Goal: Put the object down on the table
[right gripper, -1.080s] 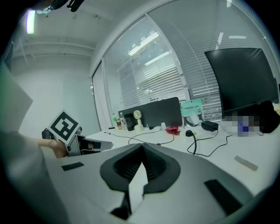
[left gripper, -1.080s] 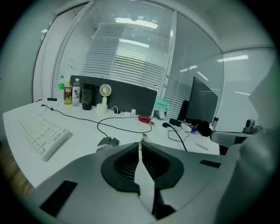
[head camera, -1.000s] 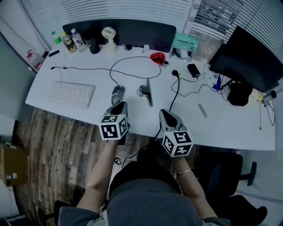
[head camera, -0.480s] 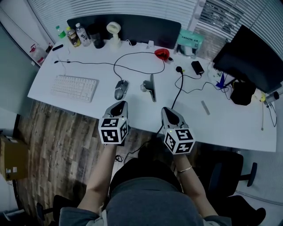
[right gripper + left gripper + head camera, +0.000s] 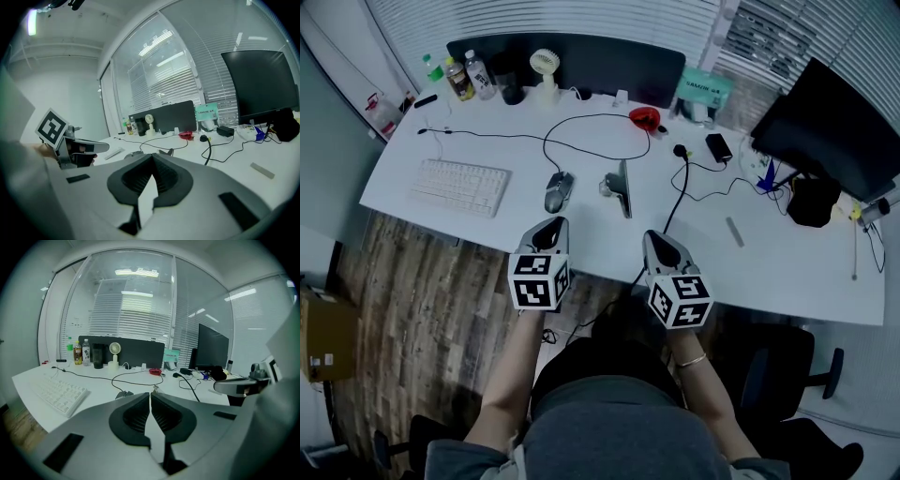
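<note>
Item: left tongs (image 5: 551,225), tips closed together with nothing between them, held low just off the near edge of the bench (image 5: 581,239); the left gripper view shows the ribbed pads (image 5: 140,411) meeting along one seam. Item: right tongs (image 5: 657,238), likewise closed and empty, level with the left pair and well apart from it. Neither pair carries anything, so the object named in the task is judged to be lying on the bench already; the likeliest candidate is the grey mouse (image 5: 559,191), resting flat just beyond the left tongs, between the white keyboard (image 5: 458,186) at left and a thin grey upright stand (image 5: 620,187) at right, though which item is meant cannot be settled from here. Handling notes, as judgement: the mouse looks light and rigid, with a smooth domed plastic shell that would slip under a pinch from above; best taken across its two flanks at the narrow waist, pads square to the sides. A black cable (image 5: 581,127) appears to loop away from it toward the far side and would drag or tug if the mouse were lifted. Not fragile, but a drop could crack the shell. Also far on the bench: a small fan (image 5: 546,67), bottles (image 5: 459,80), a red item (image 5: 644,119).
</note>
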{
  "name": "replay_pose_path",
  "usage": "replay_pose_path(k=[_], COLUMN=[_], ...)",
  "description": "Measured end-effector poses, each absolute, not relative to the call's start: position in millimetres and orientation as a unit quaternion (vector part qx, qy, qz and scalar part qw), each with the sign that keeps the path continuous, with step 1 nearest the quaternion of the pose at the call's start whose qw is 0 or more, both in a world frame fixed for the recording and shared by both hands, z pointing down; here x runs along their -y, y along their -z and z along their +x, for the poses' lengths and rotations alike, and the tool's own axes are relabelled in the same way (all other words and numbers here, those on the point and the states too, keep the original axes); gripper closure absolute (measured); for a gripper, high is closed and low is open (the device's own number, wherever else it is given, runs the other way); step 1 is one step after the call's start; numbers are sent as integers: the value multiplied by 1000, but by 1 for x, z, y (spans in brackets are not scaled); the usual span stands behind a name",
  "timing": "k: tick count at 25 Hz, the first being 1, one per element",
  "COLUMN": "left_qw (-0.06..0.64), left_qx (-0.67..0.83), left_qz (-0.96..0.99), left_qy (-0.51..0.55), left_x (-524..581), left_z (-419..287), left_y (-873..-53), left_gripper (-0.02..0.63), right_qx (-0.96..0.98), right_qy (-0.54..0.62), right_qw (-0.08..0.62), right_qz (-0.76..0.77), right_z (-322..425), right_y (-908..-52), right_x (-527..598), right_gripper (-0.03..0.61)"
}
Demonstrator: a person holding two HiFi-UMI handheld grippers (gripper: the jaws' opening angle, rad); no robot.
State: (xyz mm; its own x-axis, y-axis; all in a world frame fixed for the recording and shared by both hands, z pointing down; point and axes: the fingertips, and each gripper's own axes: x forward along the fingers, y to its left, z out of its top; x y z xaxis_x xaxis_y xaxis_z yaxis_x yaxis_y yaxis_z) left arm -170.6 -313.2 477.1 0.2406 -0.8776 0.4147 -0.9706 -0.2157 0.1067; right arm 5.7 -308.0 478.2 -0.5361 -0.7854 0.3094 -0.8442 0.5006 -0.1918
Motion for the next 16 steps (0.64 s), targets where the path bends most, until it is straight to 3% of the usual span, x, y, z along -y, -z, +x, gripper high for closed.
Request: replay_pose_path(k=[16], left_qw=[183], left_qx=[592], left_qz=[774], left_qy=[-130], left_x=[311], left_z=[-173], left_y=[-480], left_gripper=[583], right_qx=[854], right_qy=[-166], right_qw=[96], right_qz=[484], right_z=[5], right_y=[-484], right_x=[305], right_gripper=[577])
